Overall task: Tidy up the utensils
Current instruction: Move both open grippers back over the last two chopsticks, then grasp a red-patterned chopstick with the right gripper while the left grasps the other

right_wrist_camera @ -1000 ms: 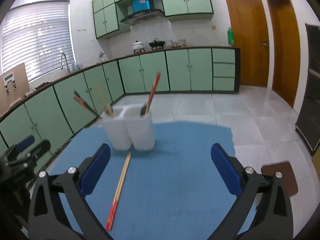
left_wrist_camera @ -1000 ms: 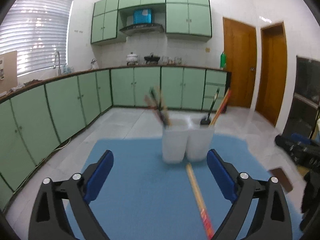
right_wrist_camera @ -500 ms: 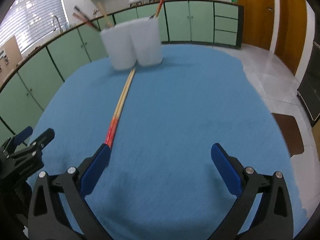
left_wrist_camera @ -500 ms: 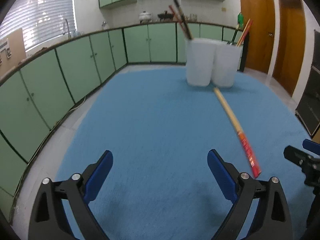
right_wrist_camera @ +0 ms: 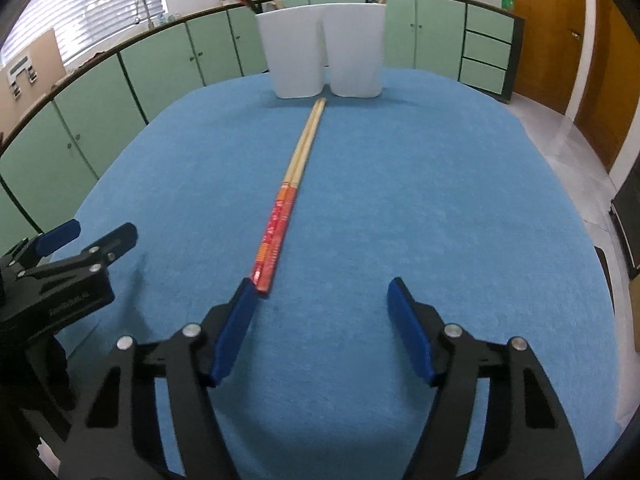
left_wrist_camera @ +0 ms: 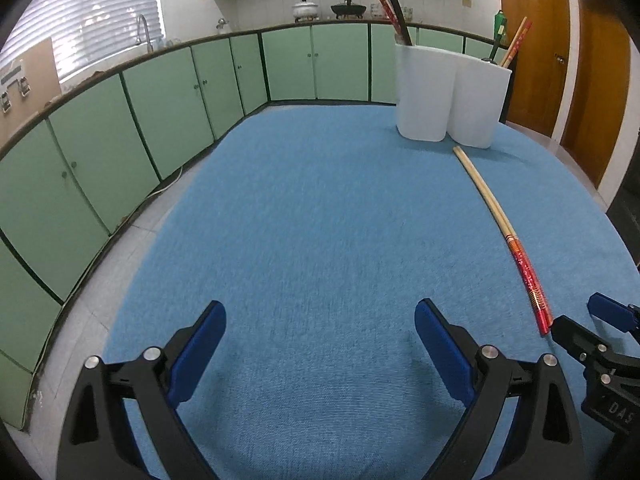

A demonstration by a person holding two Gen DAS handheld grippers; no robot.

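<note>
One pair of red-handled bamboo chopsticks (right_wrist_camera: 286, 200) lies on the blue cloth, pointing at twelve o'clock toward the twin white holder (right_wrist_camera: 320, 50), which already has others. The right gripper (right_wrist_camera: 320, 316), jaws just narrowing, grasps nothing; the left gripper (left_wrist_camera: 320, 340) gapes empty.

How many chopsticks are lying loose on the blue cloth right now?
2: the chopsticks lie side by side as a pair in front of the white holder, red ends just off the right tool. None appear hidden.
</note>
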